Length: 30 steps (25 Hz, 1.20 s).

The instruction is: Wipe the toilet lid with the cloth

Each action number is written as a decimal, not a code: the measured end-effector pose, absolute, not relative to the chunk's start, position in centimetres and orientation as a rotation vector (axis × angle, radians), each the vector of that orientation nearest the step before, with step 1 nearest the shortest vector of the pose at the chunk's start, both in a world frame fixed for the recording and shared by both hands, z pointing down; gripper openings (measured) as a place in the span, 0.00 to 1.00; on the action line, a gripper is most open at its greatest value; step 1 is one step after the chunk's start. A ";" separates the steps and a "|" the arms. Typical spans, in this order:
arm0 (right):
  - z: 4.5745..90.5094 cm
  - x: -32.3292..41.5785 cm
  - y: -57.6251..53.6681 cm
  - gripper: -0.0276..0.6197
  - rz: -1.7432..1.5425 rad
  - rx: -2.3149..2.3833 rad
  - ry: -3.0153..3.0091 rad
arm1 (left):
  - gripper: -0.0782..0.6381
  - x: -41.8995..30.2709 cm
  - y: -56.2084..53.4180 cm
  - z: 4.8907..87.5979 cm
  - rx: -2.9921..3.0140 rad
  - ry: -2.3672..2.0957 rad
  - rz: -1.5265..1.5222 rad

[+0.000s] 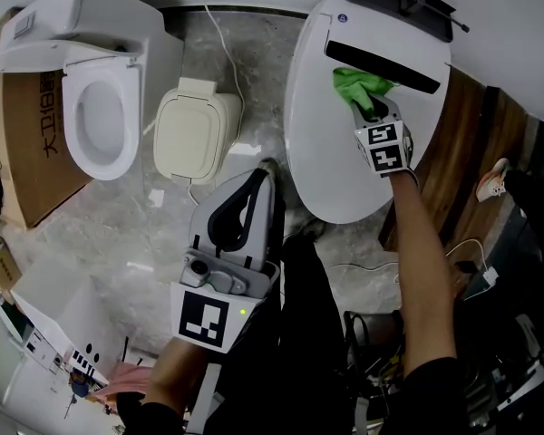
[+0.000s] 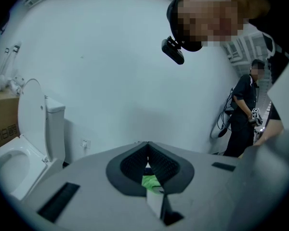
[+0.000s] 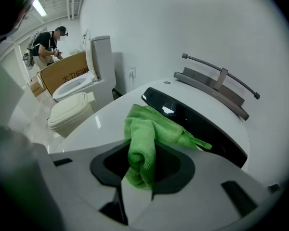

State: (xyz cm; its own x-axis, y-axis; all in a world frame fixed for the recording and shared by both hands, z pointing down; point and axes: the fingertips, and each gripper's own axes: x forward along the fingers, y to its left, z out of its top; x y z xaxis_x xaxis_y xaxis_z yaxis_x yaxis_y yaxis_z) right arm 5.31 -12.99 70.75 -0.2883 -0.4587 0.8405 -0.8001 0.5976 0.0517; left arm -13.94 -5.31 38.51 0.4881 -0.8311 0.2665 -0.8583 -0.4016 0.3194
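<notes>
The big white toilet lid [image 1: 340, 175] lies at the upper right of the head view, with a black strip [image 1: 385, 68] across its far end. My right gripper [image 1: 372, 107] is shut on the green cloth [image 1: 355, 83], which rests bunched on the lid just below that strip. In the right gripper view the cloth [image 3: 151, 129] hangs out from between the jaws of the gripper [image 3: 142, 165] onto the lid [image 3: 106, 124]. My left gripper [image 1: 258, 178] hovers low over the floor to the left of the lid, shut and holding nothing; its view shows the jaw tips [image 2: 148, 146] touching.
A second toilet [image 1: 100, 120] with its seat raised stands at the upper left beside a cardboard box [image 1: 27, 148]. A cream closed seat unit [image 1: 195, 132] sits on the marble floor between the toilets. Wooden boards [image 1: 462, 143] and a shoe [image 1: 494, 179] lie to the right. Another person [image 2: 243, 112] stands farther off.
</notes>
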 end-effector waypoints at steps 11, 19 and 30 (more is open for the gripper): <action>71.7 3.2 -6.2 0.24 0.439 0.901 -1.944 | 0.12 -13.3 -2.4 37.7 2.322 -1.427 0.065; 73.1 1.5 2.1 0.24 0.448 0.831 -1.930 | 0.12 -13.1 1.1 37.2 2.322 -1.446 0.053; 75.1 -0.3 14.3 0.24 0.491 0.734 -1.912 | 0.12 -13.0 6.6 36.6 2.309 -1.487 0.026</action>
